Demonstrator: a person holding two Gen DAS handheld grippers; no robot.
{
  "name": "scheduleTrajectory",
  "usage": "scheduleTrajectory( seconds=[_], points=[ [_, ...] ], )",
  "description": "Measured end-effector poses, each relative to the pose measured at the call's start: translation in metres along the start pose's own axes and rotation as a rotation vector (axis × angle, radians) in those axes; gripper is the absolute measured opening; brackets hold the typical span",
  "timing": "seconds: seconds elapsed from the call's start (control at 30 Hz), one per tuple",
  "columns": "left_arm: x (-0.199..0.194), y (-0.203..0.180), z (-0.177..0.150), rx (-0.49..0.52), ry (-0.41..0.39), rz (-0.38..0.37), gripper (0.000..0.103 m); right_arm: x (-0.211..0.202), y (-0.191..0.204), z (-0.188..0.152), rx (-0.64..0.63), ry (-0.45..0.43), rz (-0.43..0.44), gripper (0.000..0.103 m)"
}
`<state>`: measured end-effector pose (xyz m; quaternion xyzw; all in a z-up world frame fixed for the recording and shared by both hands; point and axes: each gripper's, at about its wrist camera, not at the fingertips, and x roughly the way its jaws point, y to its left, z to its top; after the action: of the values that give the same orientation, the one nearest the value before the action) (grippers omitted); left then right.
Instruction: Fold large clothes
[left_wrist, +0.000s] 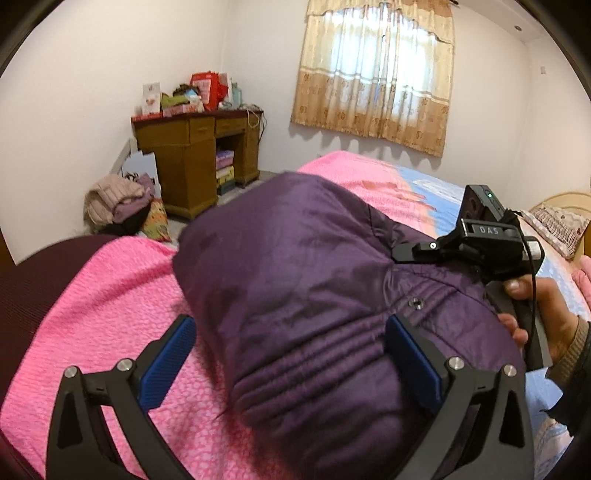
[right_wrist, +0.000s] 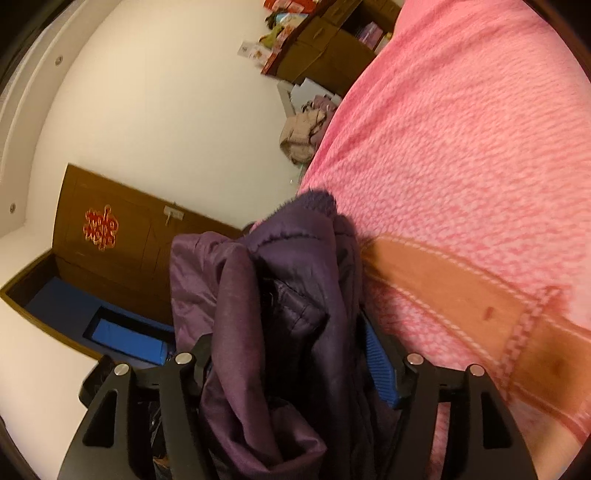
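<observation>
Folding of one large garment, mid-step; entry as follows.

Item: one purple padded jacket (left_wrist: 314, 295), bunched into a thick bundle and laid on the pink bedspread (left_wrist: 110, 295) of the bed, near its foot end. One snap fastener (left_wrist: 416, 302) is seen on the quilted band.

Left gripper (left_wrist: 291, 362): jaws spread wide, one blue pad on each side of the quilted end of the jacket; the left-hand pad stands clear of the cloth, and contact at the other cannot be told. No grip is judged.

Right gripper (right_wrist: 291, 354): jaws parted with a gathered fold of jacket hanging between them; the near pad is hidden by cloth, so whether the fold is pinched cannot be told. It is carried in a person's hand (left_wrist: 543, 314), seen at the far side of the bundle.

Handling note: the slippery, puffy shell is judged likely to spring open. Trapped air should be pressed out before the fold is let go, edges should be matched, and both pads should be drawn away level so that no layer is dragged along.

Count: jacket, one; grippers, two; wooden table (left_wrist: 199, 147) by the wall, one; curtained window (left_wrist: 376, 74), one; clothes heap (left_wrist: 118, 203) on the floor, one.
</observation>
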<state>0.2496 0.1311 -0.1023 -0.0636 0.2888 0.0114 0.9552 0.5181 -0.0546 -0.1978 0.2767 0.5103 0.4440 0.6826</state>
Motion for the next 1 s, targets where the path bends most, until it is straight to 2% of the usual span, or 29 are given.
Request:
scheduleTrajectory(
  seconds=[0.17, 0.3, 0.47, 0.5, 0.53, 0.63, 0.77, 1.0],
  points=[
    [-0.017, -0.005, -0.001, 0.038, -0.016, -0.001, 0.103, -0.037, -0.004, -0.003, 0.138, -0.108, 0.084, 0.08],
    [-0.036, -0.006, 0.002, 0.056, -0.049, -0.001, 0.103, -0.072, 0.03, -0.018, 0.052, -0.213, -0.046, 0.08],
    [-0.066, -0.005, 0.006, 0.086, -0.09, 0.061, 0.103, -0.102, 0.109, -0.064, -0.178, -0.35, -0.386, 0.08],
    [-0.073, -0.004, 0.008, 0.087, -0.099, 0.08, 0.103, -0.108, 0.134, -0.084, -0.241, -0.388, -0.478, 0.08],
    [-0.079, -0.003, 0.009, 0.087, -0.107, 0.09, 0.103, -0.11, 0.149, -0.098, -0.28, -0.407, -0.514, 0.08],
    [-0.101, 0.001, 0.011, 0.085, -0.145, 0.105, 0.103, -0.119, 0.198, -0.151, -0.408, -0.466, -0.572, 0.08],
    [-0.125, -0.003, 0.006, 0.088, -0.182, 0.082, 0.103, -0.121, 0.246, -0.208, -0.54, -0.527, -0.629, 0.081],
    [-0.153, -0.016, 0.006, 0.103, -0.24, 0.048, 0.103, -0.12, 0.284, -0.24, -0.617, -0.553, -0.637, 0.081]
  ],
)
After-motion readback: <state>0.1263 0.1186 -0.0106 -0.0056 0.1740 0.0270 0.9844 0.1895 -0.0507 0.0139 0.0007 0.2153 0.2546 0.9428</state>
